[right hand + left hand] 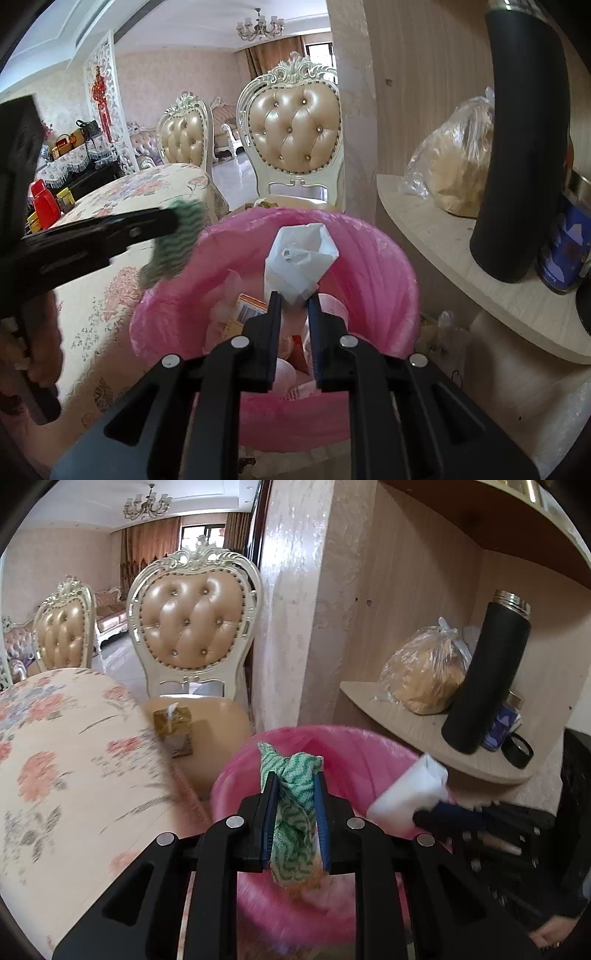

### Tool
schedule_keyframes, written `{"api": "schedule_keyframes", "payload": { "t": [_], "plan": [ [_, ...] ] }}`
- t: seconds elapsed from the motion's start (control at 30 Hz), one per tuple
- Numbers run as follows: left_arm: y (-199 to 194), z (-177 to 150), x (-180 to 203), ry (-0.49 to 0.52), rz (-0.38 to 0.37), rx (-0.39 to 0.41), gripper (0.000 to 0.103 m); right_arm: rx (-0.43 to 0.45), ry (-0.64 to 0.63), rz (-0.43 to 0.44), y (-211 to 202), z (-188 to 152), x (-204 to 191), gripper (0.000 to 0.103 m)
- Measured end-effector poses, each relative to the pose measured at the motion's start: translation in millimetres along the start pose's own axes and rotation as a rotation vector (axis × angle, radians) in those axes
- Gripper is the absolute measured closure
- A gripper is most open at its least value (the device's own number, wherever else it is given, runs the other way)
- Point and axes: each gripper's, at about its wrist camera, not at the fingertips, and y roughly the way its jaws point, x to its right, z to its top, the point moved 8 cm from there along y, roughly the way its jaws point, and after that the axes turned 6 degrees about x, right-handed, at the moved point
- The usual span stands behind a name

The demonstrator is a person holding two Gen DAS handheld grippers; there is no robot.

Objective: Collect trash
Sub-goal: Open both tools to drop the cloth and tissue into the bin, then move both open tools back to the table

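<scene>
A bin lined with a pink bag [369, 753] [384, 258] stands below both grippers, with several bits of trash inside. My left gripper [295, 779] is shut on a green-and-white cloth [295, 794] and holds it over the bin's near-left part. In the right wrist view that cloth [173, 243] hangs at the bin's left rim. My right gripper [294, 297] is shut on a crumpled white paper packet [299, 258] above the bin's middle. The packet also shows in the left wrist view [410, 794], at the bin's right.
A table with a flowered cloth [66, 768] [110, 295] lies left of the bin. A tufted chair [192, 635] [295, 136] stands behind it. A curved wooden shelf [417, 727] [461, 266] on the right holds a black flask [487, 679], a plastic bag [424, 672] and a jar.
</scene>
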Motion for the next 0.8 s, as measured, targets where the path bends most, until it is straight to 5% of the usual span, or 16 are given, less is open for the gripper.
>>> {"api": "schedule_keyframes", "payload": {
  "t": [0.03,0.07,0.13,0.17,0.33,0.5,0.8],
  "plan": [
    [8,3,5,0.008,-0.012,-0.003,0.080,-0.003,-0.001,0.008,1,0,1,0.081],
    [15,6,9,0.016,-0.028,-0.008,0.076,-0.005,-0.003,0.015,2,-1,2,0.059],
    [22,12,12,0.025,-0.031,-0.001,0.028,0.008,-0.006,0.006,0,1,5,0.041],
    [20,18,11,0.020,-0.014,0.035,0.019,0.011,-0.006,0.004,-2,2,6,0.041],
    [-4,25,-6,0.022,0.058,0.091,0.016,0.006,-0.009,-0.007,-10,-2,13,0.041],
    [-55,12,-40,0.102,0.216,0.116,0.014,0.017,0.002,0.007,-21,-1,6,0.041],
    [-169,-28,-99,0.085,0.448,0.163,0.013,0.025,-0.094,0.148,-33,5,-83,0.039]
  ]
}}
